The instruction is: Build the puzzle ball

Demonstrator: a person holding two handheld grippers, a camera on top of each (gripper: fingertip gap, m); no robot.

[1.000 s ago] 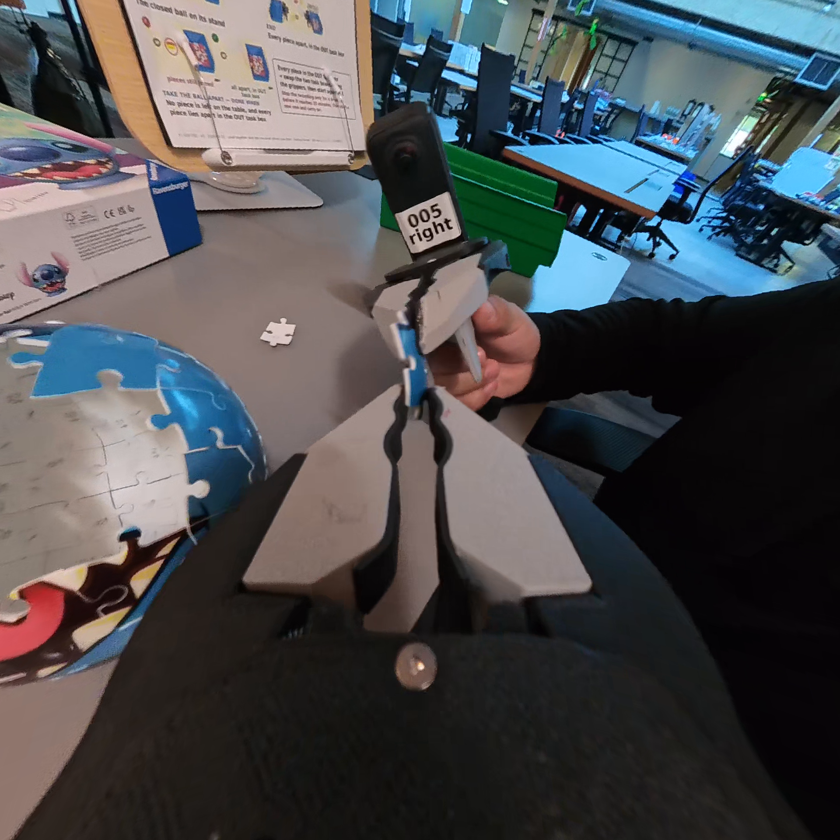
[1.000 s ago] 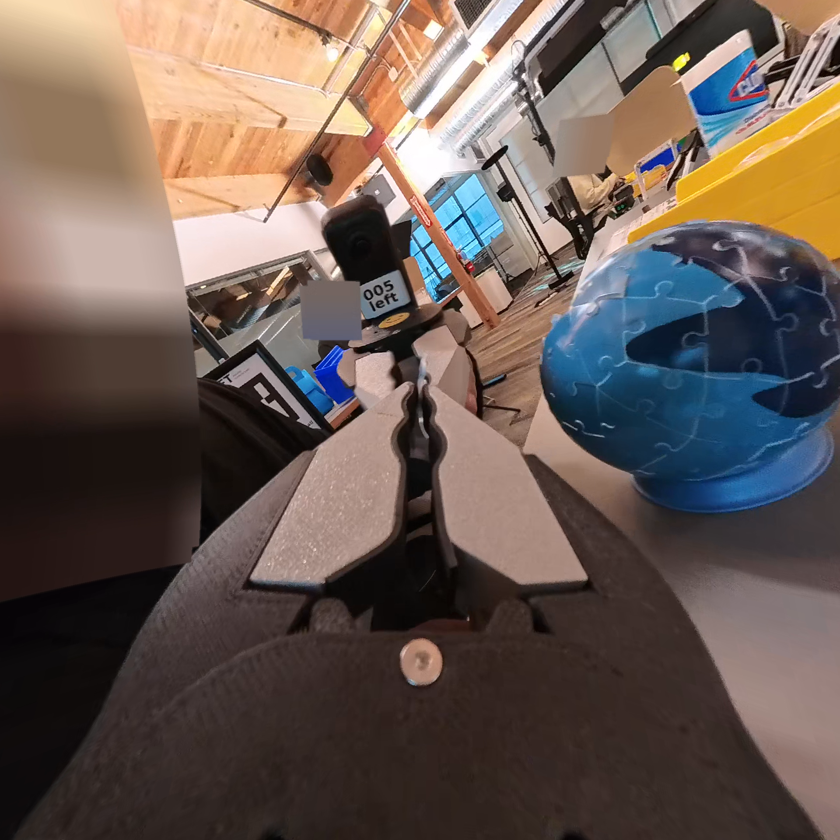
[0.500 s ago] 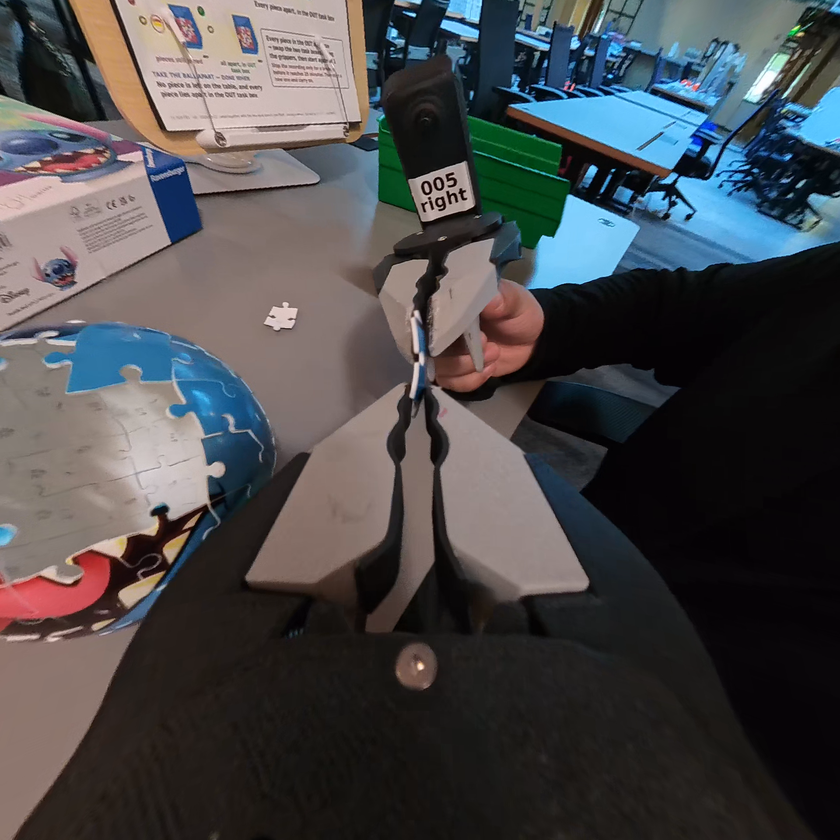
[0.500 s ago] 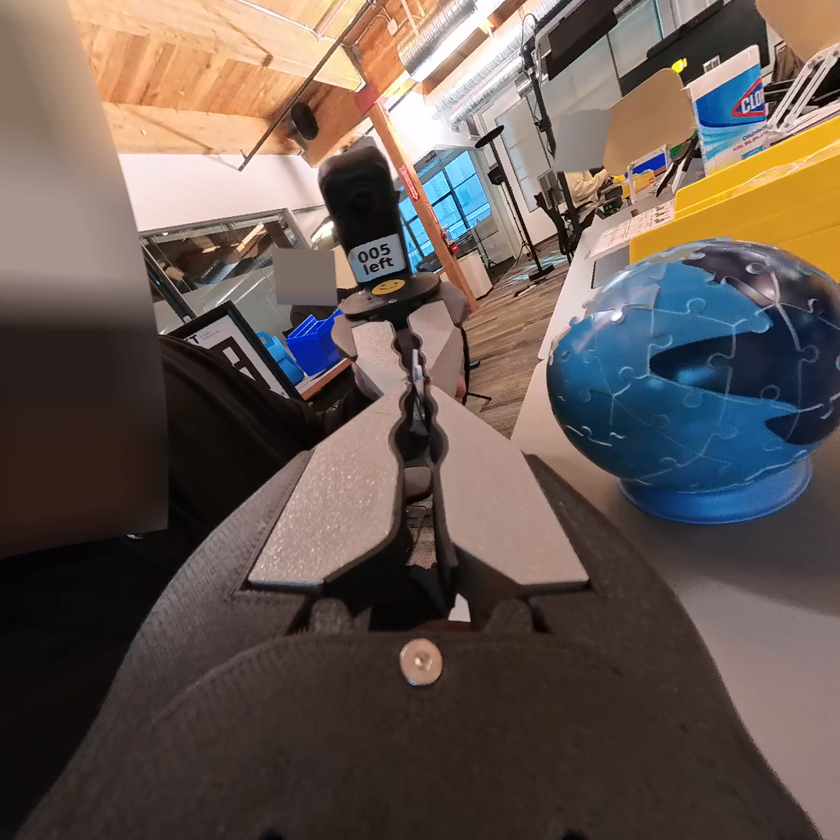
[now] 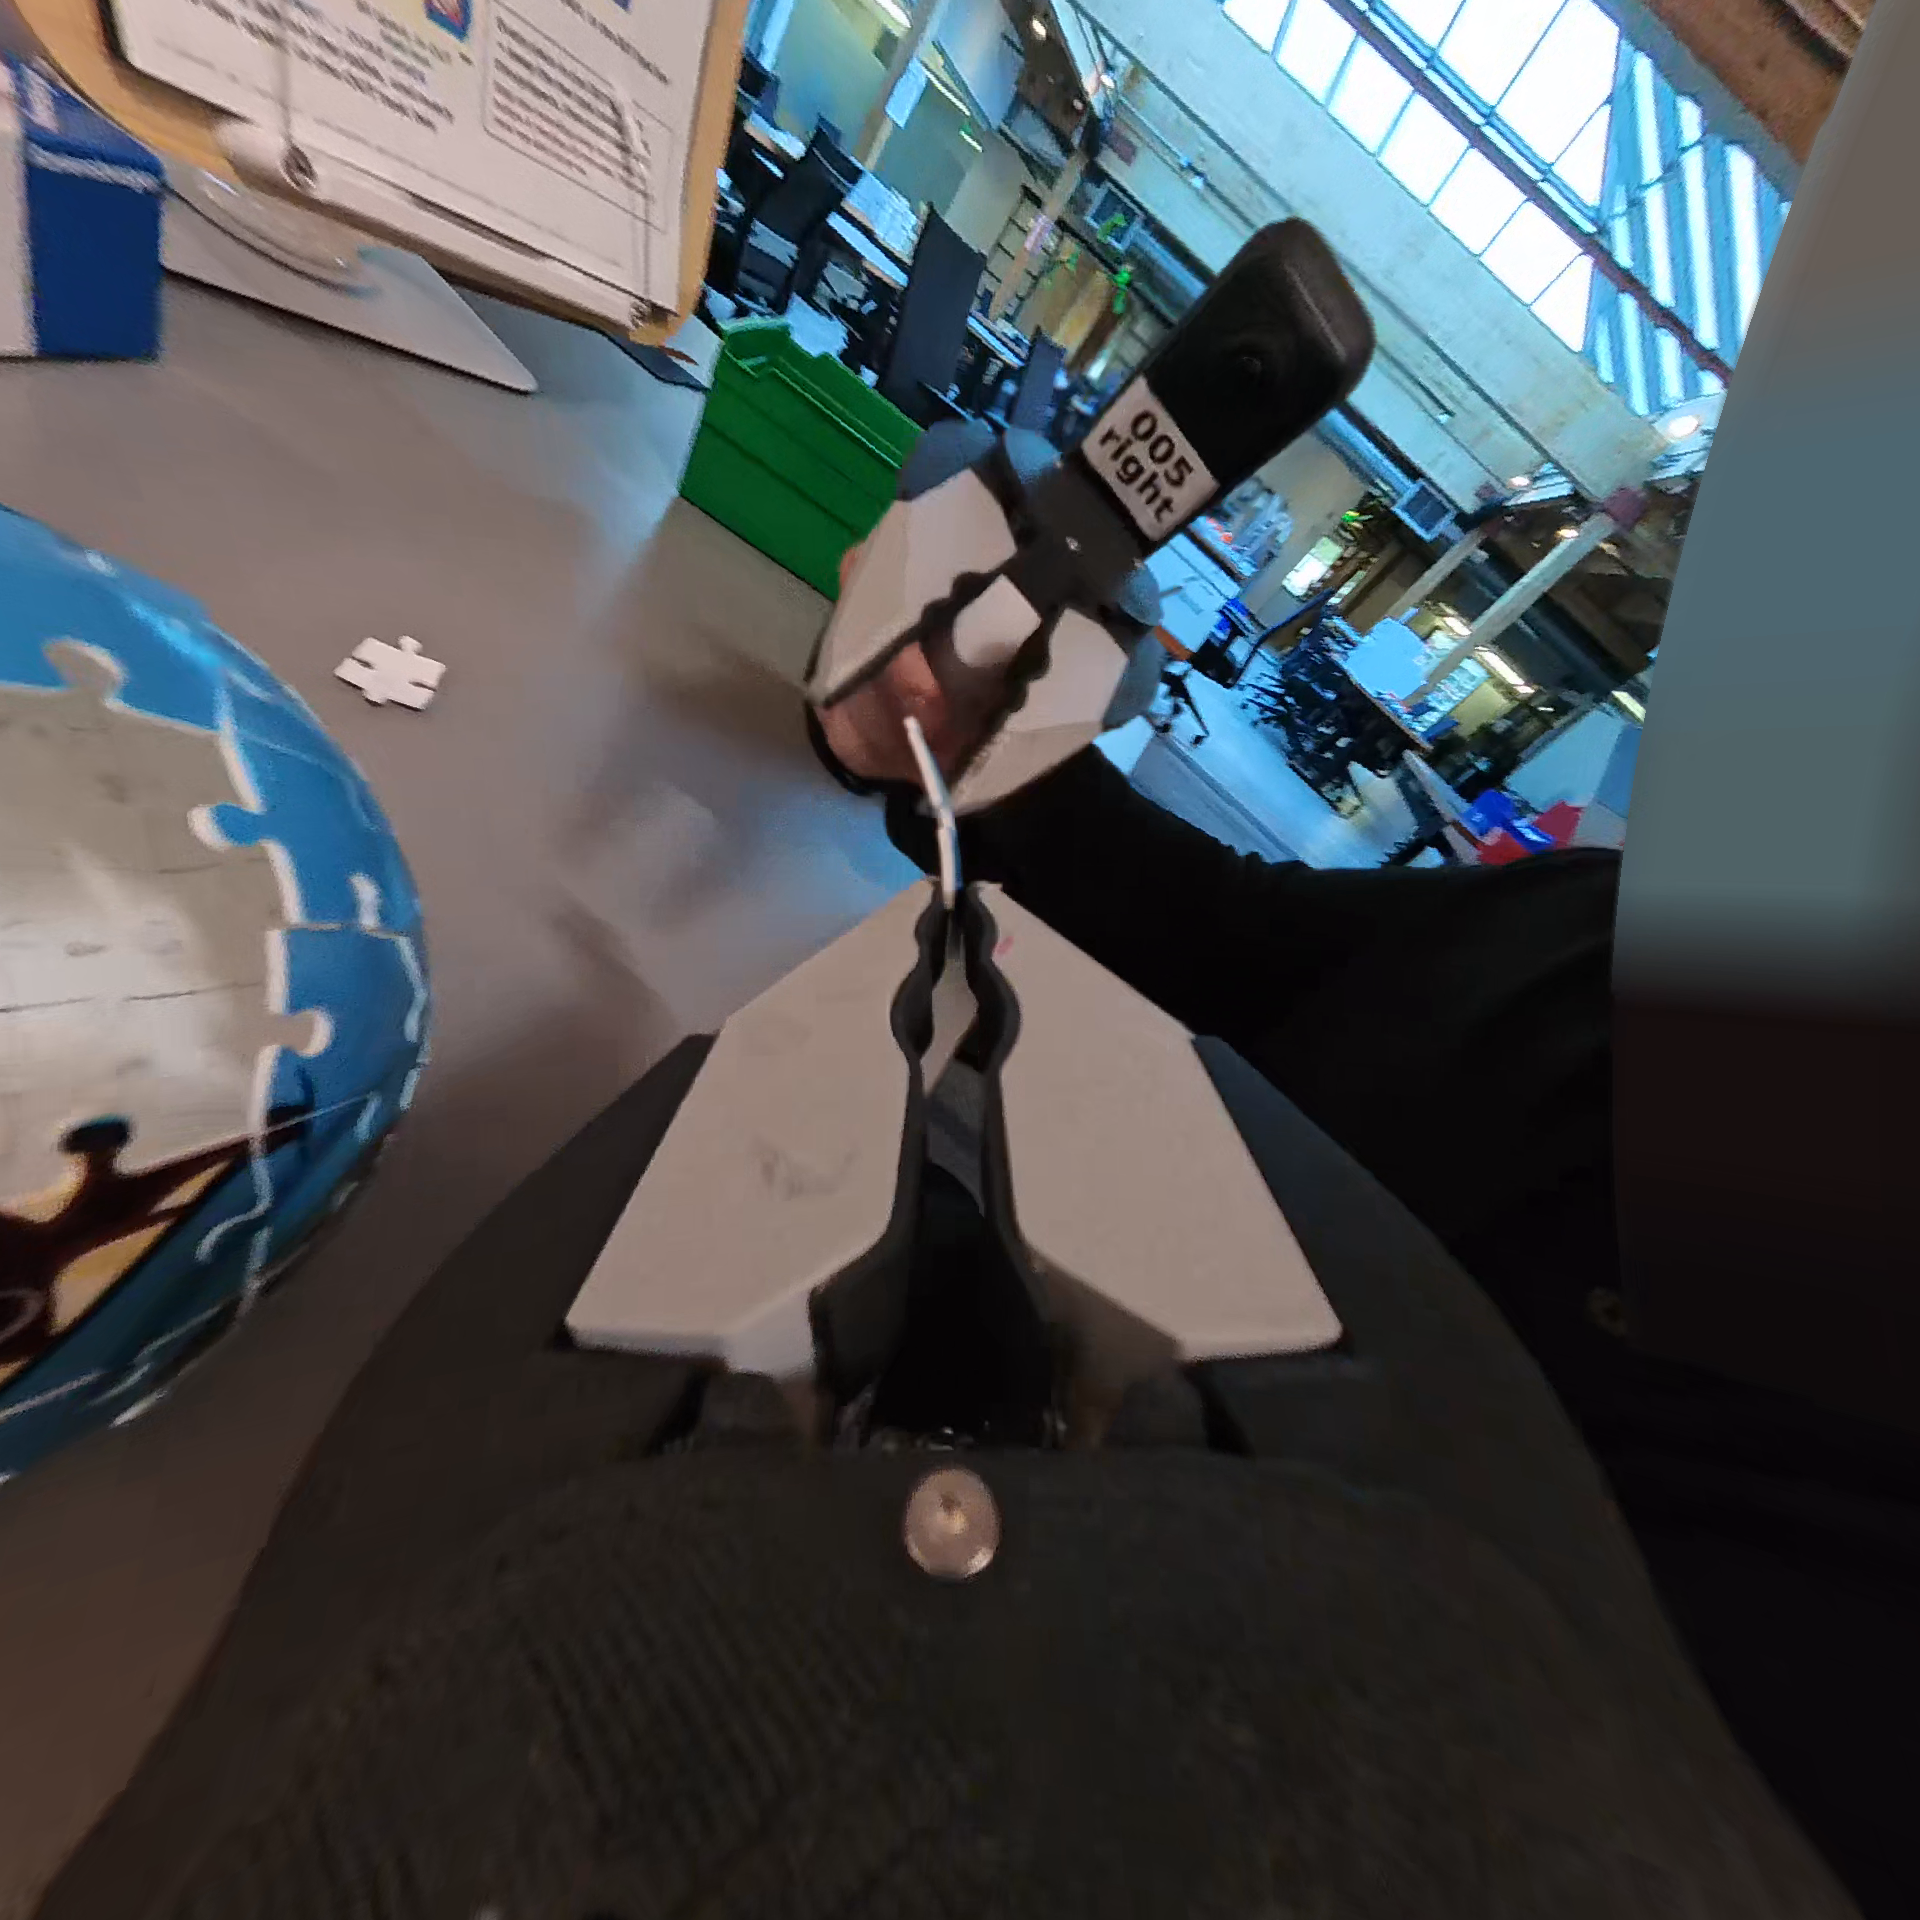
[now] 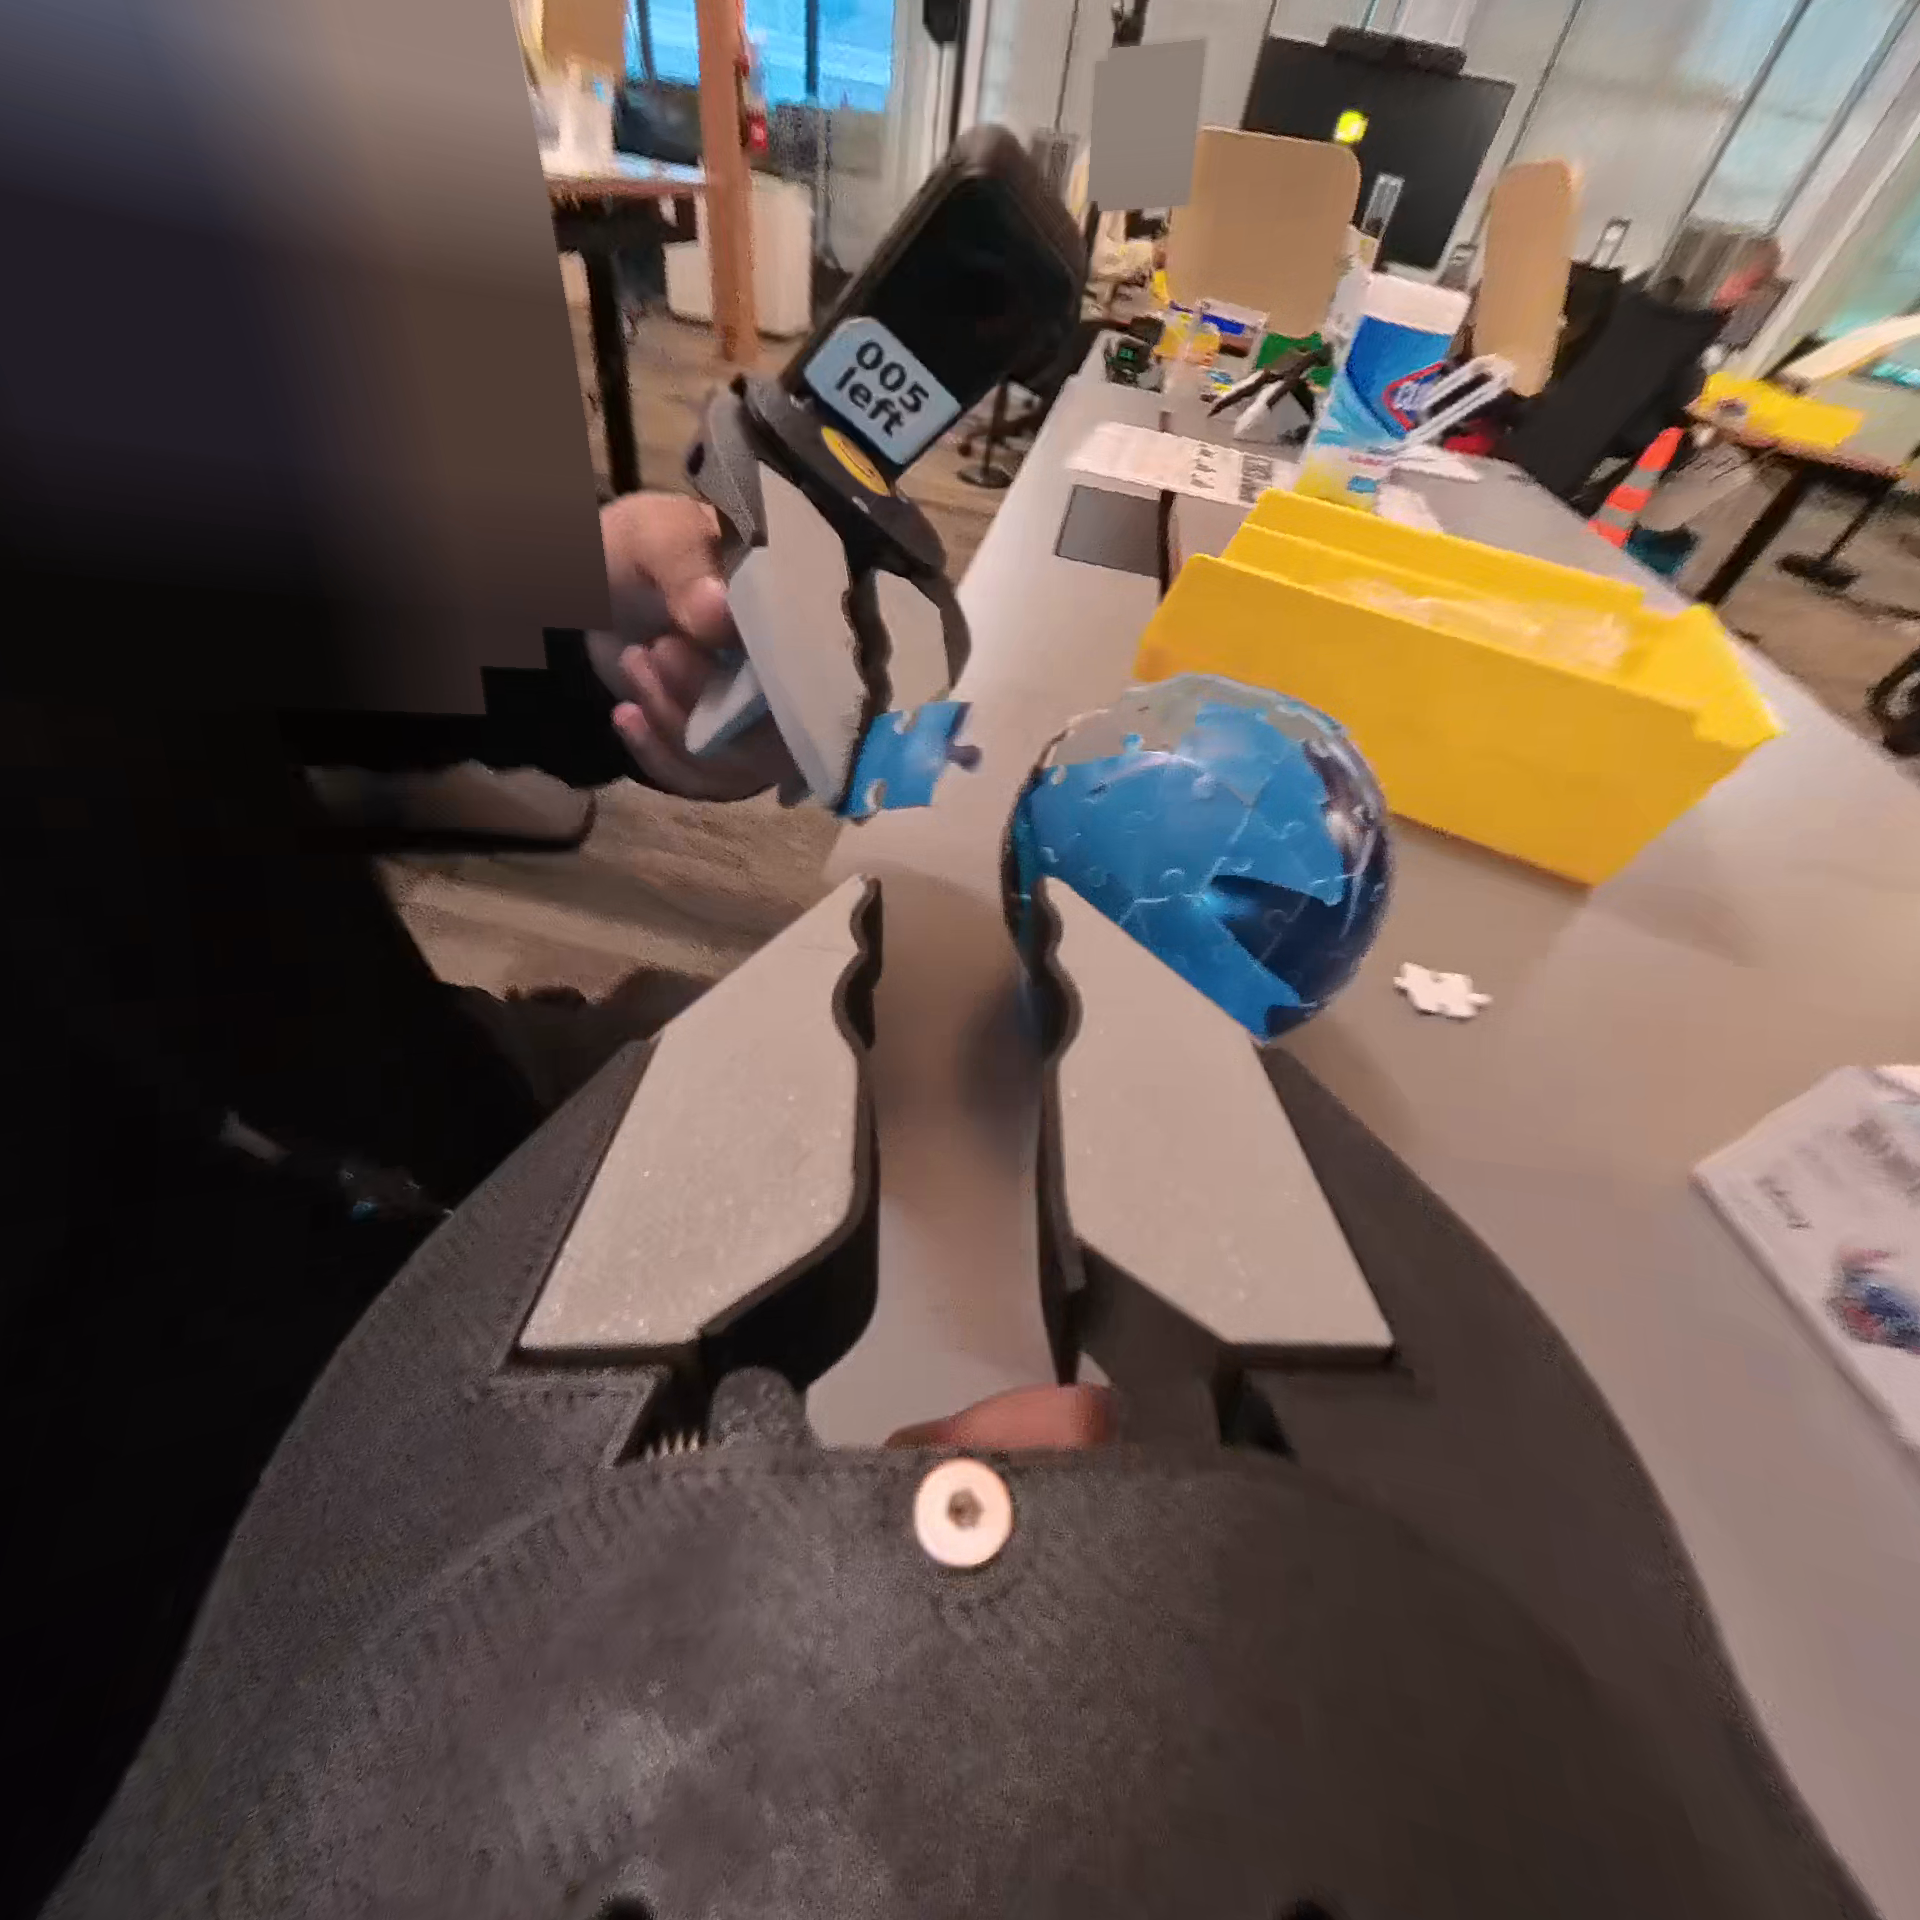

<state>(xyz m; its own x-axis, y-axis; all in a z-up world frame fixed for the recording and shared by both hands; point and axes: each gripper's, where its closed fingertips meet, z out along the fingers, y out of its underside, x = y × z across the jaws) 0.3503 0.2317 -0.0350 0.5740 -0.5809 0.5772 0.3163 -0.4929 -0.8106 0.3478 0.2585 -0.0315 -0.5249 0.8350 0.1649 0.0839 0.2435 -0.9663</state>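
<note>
The grey table point(image 6: 1558, 1195) carries everything, and the biggest thing near the work is the yellow bin point(image 6: 1455, 707) behind the puzzle ball point(image 6: 1205, 862), which sits on the tabletop partly built, mostly blue, with an open patch of bare shell showing in the left wrist view. The step in hand looks like carrying a piece to the ball: the left gripper point(image 6: 831, 795) is clenched on a blue puzzle piece point(image 6: 909, 753), held in the air just beside the ball's upper left and not touching it, while the right gripper point(image 6: 961, 904) stands released and empty, its jaws well apart, hovering near the ball's lower side. In the left wrist view the held piece shows only edge-on as a thin sliver at the fingertips. The next move probably calls for turning the curved piece to match the tabs around the gap, then pressing it in while the free gripper steadies the ball, since it could roll or slide under the push. A green bin point(image 5: 790, 457), a boxed carton corner point(image 5: 73, 260) and an instruction board point(image 5: 416, 125) stand farther back, clear of the path. One loose white piece point(image 6: 1439, 992) lies on the table near the ball, waiting its turn.
</note>
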